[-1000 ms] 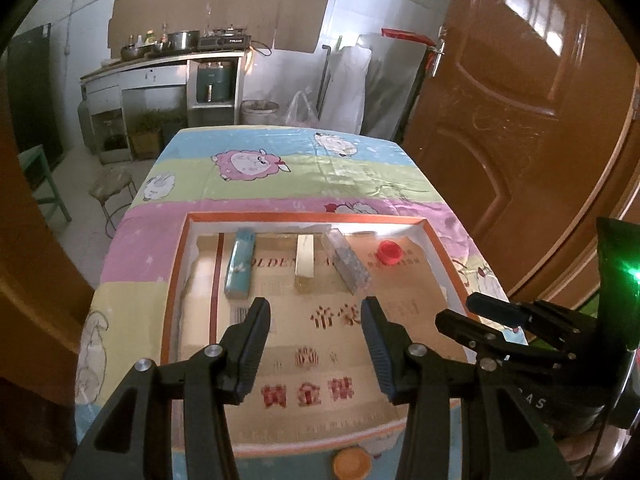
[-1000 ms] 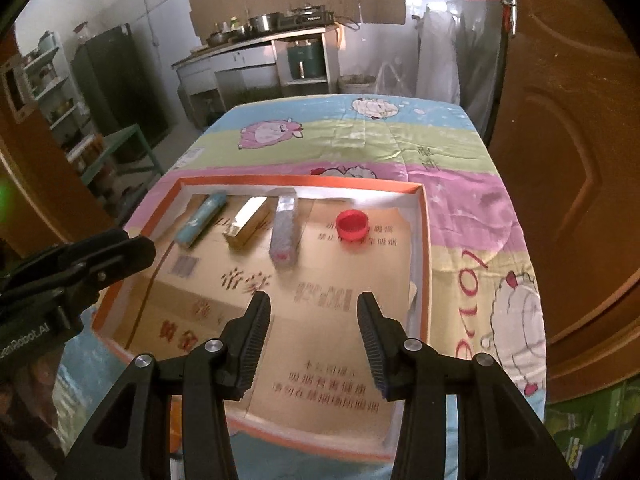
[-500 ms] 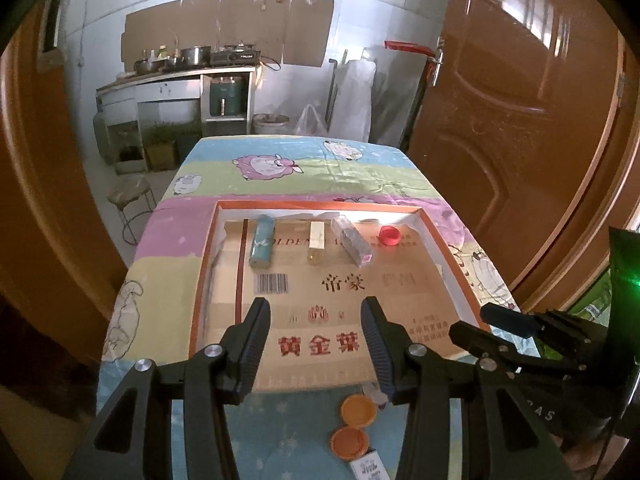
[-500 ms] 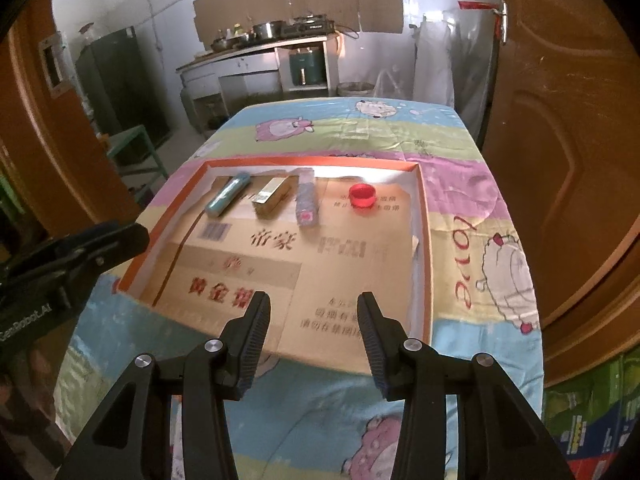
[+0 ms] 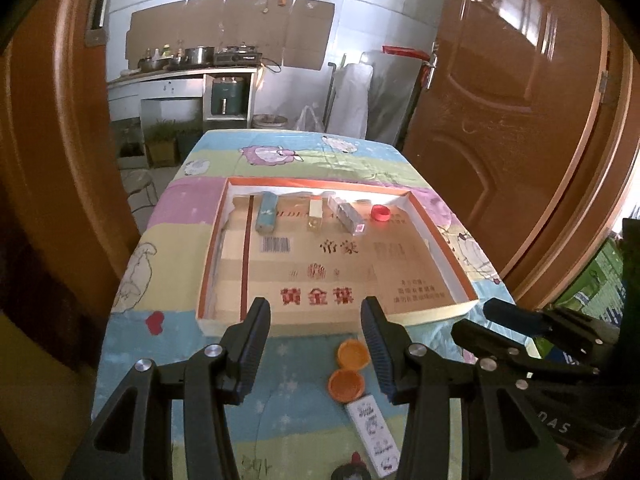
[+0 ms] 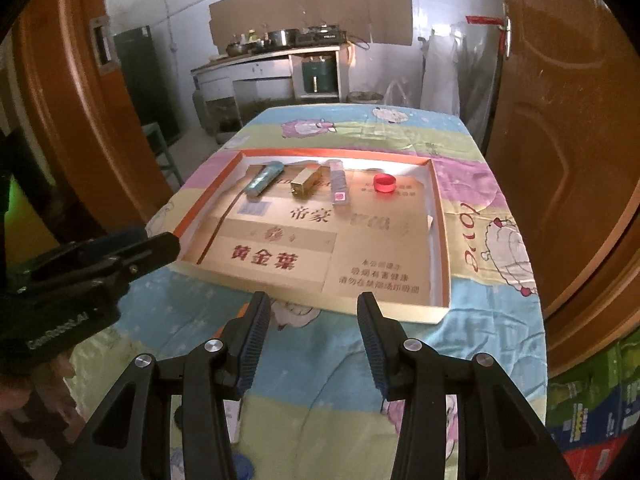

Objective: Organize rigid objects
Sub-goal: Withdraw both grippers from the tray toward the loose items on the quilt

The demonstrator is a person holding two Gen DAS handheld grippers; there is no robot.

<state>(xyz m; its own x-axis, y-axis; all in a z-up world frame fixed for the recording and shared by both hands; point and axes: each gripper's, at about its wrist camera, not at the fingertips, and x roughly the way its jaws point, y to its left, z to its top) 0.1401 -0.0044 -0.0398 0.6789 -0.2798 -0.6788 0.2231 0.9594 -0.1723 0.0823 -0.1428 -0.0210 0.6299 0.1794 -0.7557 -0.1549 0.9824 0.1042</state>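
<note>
Two orange caps (image 5: 347, 368) and a white box (image 5: 374, 434) lie beside the spread, empty left gripper (image 5: 316, 344). Ahead, the tray (image 5: 436, 240) holds a blue tube (image 5: 267, 218), gold bar (image 6: 307, 185), clear box (image 5: 349, 216) and red cap (image 6: 384, 182). Right gripper (image 6: 310, 338) spread, empty.

White-walled kitchen (image 5: 360, 12), brown wooden door (image 5: 500, 100), counter (image 6: 264, 60) behind

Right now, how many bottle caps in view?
3. A red cap lies in the tray, at its far right. Two orange caps lie on the tablecloth in front of the tray. The grippers could hide more.
</note>
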